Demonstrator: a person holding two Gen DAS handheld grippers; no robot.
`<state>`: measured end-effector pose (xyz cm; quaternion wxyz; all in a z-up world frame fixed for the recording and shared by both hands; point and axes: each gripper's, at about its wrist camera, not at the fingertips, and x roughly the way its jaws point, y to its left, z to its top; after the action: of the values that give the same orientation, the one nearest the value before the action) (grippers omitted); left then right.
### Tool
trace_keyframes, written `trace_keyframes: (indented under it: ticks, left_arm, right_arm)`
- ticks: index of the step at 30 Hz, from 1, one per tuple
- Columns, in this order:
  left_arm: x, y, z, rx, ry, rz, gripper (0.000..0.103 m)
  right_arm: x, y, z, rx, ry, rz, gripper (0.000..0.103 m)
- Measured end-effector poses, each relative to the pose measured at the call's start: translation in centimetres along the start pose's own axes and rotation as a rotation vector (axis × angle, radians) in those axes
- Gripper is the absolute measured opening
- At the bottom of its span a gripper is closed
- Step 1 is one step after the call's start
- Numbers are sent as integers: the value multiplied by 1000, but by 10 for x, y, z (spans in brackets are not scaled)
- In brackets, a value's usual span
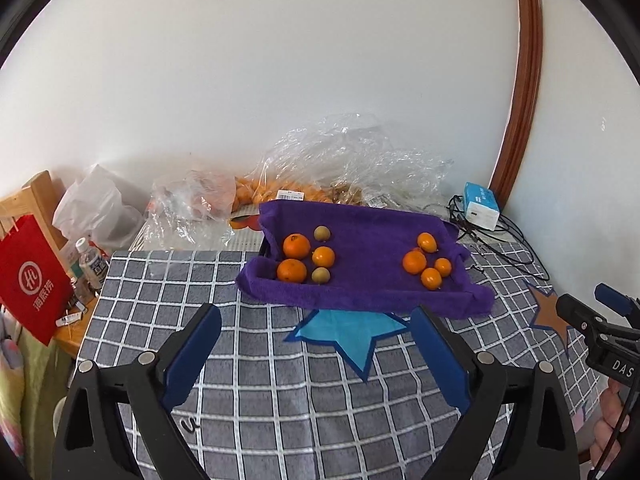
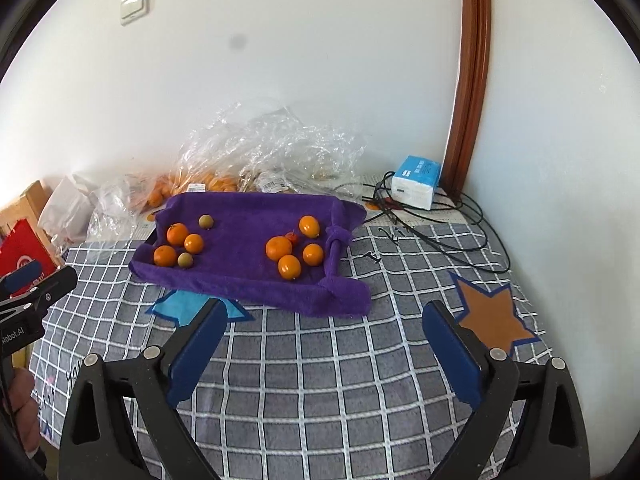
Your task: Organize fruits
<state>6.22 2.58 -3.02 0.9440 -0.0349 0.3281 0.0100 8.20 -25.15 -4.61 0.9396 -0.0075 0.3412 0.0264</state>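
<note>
A purple towel-lined tray [image 1: 368, 240] [image 2: 248, 216] sits at the back of the checked tablecloth. Its left side holds three oranges [image 1: 296, 246] [image 2: 177, 233] and two small greenish-brown fruits [image 1: 321, 275] [image 2: 185, 260]. Its right side holds several small oranges [image 1: 414, 262] [image 2: 279, 248]. My left gripper [image 1: 316, 322] is open and empty above the cloth, in front of the tray. My right gripper [image 2: 326, 318] is open and empty, also in front of the tray, and shows at the right edge of the left wrist view [image 1: 600, 320].
Clear plastic bags [image 1: 340, 160] [image 2: 260, 148] with more oranges lie behind the tray against the wall. A blue-white tissue pack [image 1: 482, 204] [image 2: 416, 182] and black cables [image 2: 440, 224] lie at back right. A red bag [image 1: 30, 280] and bottle [image 1: 92, 262] stand left.
</note>
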Motion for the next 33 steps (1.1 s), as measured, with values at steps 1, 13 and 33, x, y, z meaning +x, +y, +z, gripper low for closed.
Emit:
trace_keyframes:
  ticks: [1, 13, 33]
  left_arm:
    - [-6, -2, -5, -3, -4, 4, 96]
    - [-42, -16, -33, 25, -49, 15, 97]
    - [-38, -5, -37, 2, -30, 33, 97]
  right_arm:
    - [-5, -1, -4, -3, -6, 3, 98]
    - [-49, -25, -39, 36, -55, -11, 98]
    - [-50, -21, -43, 19, -66, -28, 98]
